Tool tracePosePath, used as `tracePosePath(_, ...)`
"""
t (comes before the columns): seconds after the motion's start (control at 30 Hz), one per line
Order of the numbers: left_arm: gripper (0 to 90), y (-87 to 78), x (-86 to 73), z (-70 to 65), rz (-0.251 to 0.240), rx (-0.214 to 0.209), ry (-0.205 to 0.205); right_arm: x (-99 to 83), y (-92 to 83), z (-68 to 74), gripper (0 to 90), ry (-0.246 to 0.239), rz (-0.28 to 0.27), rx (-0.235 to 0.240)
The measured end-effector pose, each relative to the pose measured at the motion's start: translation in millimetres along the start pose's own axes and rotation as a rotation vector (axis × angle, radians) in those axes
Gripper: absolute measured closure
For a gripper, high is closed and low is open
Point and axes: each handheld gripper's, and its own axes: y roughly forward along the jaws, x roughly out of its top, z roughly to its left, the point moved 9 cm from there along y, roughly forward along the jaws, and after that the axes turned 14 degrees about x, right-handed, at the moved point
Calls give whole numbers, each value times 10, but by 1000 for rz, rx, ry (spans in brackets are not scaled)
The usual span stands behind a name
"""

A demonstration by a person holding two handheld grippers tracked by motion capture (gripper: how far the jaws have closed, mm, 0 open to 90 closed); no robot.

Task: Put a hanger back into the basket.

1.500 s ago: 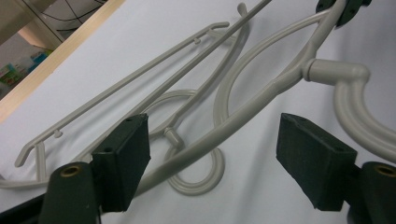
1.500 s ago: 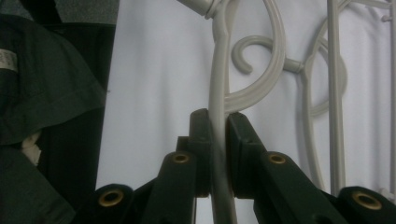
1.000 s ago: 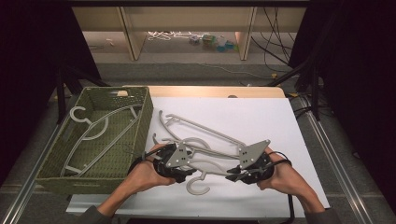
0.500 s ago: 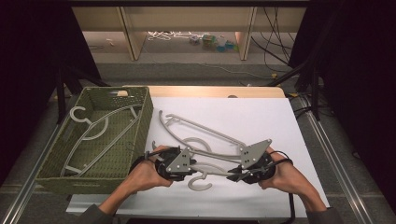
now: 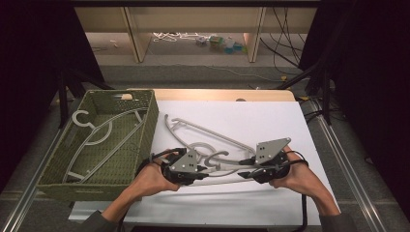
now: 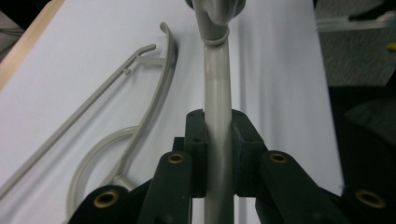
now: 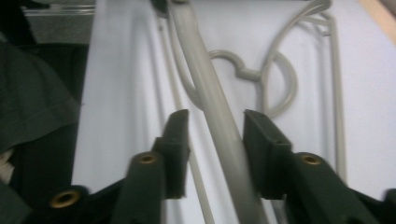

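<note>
White sheeting [image 5: 270, 121] covers the table before me, with dark surroundings and a shelf unit beyond. My left gripper [image 5: 209, 170] [image 6: 218, 154] has just been closing and is clamped on the bar of a grey hanger [image 5: 223, 170] [image 6: 217, 107] [image 7: 219, 121], pads pressing both sides of it. My right gripper [image 5: 247, 173] [image 7: 215, 154] has just been opening; its jaws stand apart around the same bar, pads clear of it. That hanger lies across the near middle of the sheet, spanning between the two grippers. Just behind it, more grey hangers [image 5: 203, 133] [image 6: 140, 93] [image 7: 280, 70] lie flat on the sheet, their hooks curling near the held bar. At the table's left edge stands a green woven basket [image 5: 145, 140]; inside it, one pale hanger [image 5: 104, 133] rests slanted against the floor and walls. No readable writing appears on anything.
</note>
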Motion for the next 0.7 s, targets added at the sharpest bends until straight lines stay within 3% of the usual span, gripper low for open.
tracePosePath(0.13, 794, -11, -58, 123, 19, 33, -93, 84, -73, -84, 410, 78, -75, -89)
tracePosePath(0.2, 794, -30, -79, 171, 14, 32, -161, 127, -138, -131, 346, 129, -129, -137)
tracePosePath(0.3, 794, -78, -99, 250, 6, 21, -228, 177, -245, -190, 285, 169, -195, -205)
tracePosePath(0.33, 794, -90, -103, 291, -3, 23, -270, 182, -267, -199, 272, 182, -209, -216)
tracePosePath(0.47, 794, -163, -133, 418, -18, 45, -352, 191, -353, -252, 224, 240, -284, -280)
tracePosePath(0.53, 794, -233, -129, 471, -37, 49, -403, 182, -377, -261, 207, 237, -295, -310)
tracePosePath(0.7, 793, -356, -94, 573, -62, 77, -452, 187, -390, -187, 199, 235, -323, -328)
